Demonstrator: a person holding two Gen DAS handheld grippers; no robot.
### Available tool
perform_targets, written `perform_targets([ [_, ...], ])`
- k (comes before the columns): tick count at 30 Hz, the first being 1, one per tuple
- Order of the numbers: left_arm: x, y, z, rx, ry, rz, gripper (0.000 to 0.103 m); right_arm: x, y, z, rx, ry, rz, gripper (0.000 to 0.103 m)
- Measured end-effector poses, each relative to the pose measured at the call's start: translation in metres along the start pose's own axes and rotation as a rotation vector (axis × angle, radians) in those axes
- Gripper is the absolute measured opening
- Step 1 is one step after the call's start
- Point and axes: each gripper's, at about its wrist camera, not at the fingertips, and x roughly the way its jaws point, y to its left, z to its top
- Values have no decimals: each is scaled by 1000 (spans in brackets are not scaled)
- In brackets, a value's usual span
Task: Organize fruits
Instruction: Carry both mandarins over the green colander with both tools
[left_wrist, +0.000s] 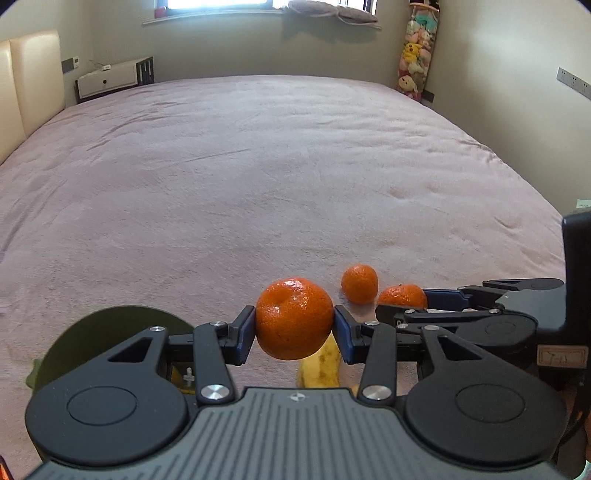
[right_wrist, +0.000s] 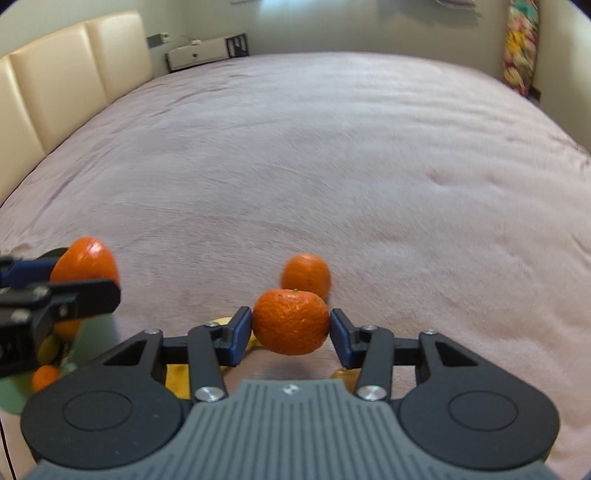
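The left gripper (left_wrist: 294, 330) clamps a round orange mandarin (left_wrist: 294, 317); the right gripper (right_wrist: 290, 328) clamps another mandarin (right_wrist: 290, 321). A third loose mandarin (left_wrist: 359, 283) lies on the pink bedspread (left_wrist: 258, 166) at one o'clock, a yellow banana (left_wrist: 325, 365) beneath, a dark green plate (left_wrist: 92, 332) at nine.

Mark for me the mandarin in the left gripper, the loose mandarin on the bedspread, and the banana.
Mandarin in the left gripper (left_wrist: 294, 318): left wrist view, middle of its peel.
Loose mandarin on the bedspread (left_wrist: 359, 283): left wrist view, centre of the fruit.
Banana (left_wrist: 325, 363): left wrist view, the yellow part showing beneath the held mandarin.
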Motion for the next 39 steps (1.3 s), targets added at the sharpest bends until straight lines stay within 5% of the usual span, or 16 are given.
perform_targets([
  [21, -53, 74, -15, -194, 63, 136, 50, -75, 116, -13, -341, -108, 140, 44],
  [31, -55, 124, -27, -319, 117, 77, 50, -80, 164, -14, -531, -94, 204, 44],
  [39, -49, 148, -36, -397, 164, 47, 50, -55, 191, -9, -660, 9, 248, 44],
])
